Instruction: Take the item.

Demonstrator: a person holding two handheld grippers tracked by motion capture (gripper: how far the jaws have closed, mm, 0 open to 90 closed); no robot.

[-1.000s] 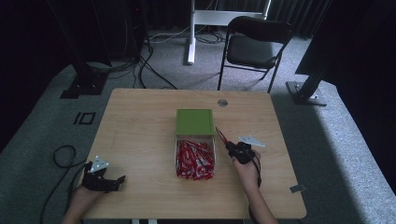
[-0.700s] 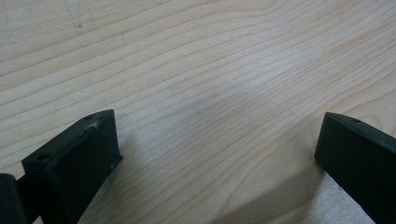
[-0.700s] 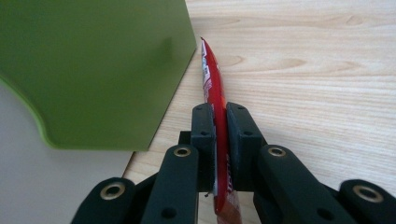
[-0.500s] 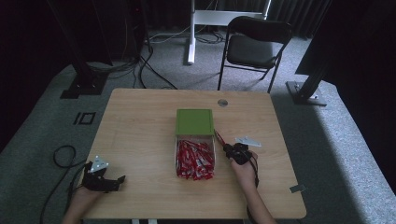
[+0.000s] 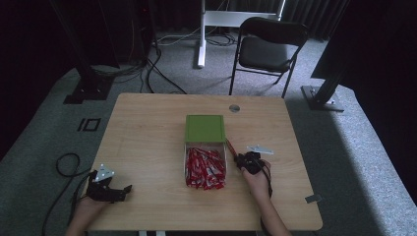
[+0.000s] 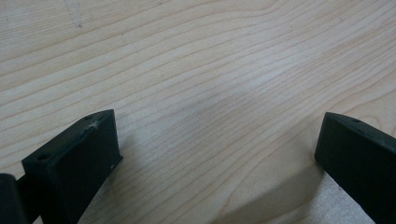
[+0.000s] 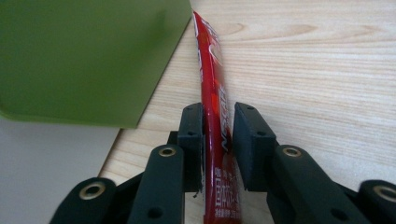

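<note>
High view. Wooden table [image 5: 147, 132] on grey carpet; black folding chair [image 5: 268, 46] beyond the far edge. Near table centre: clear box [image 5: 205, 167] full of red sachets [image 5: 204, 169], w/ its green lid [image 5: 205, 129] lying flat, touching the box's far end. Right gripper [image 5: 235, 156] sits just beside the box's right wall, held by the person's right hand [image 5: 259, 179]; a red sachet [image 5: 230, 147] sticks out from its jaws toward the lid's near-right corner. Grey three-cornered plate [image 5: 259, 149] rides on top of that gripper. Left gripper [image 5: 127, 189] is at the near-left corner of the table, well apart from the box, in the left hand [image 5: 88, 206]; its cable [image 5: 64, 164] loops on the floor off the table's left edge.

Left gripper view. Left gripper [image 6: 217, 154] has its black jaws spread wide, nothing betw. them but bare wood grain; jaws low over the table.

Right gripper view. Right gripper [image 7: 218, 140] is clamped on the red sachet [image 7: 212, 88], both pads pressed to its faces; sachet stands on edge and runs forward past the jaws, white print partly legible. Its far tip lies just beside the green lid's [image 7: 84, 56] corner; touching or not, cannot tell. Pale box wall [image 7: 42, 168] at lower left.
</note>
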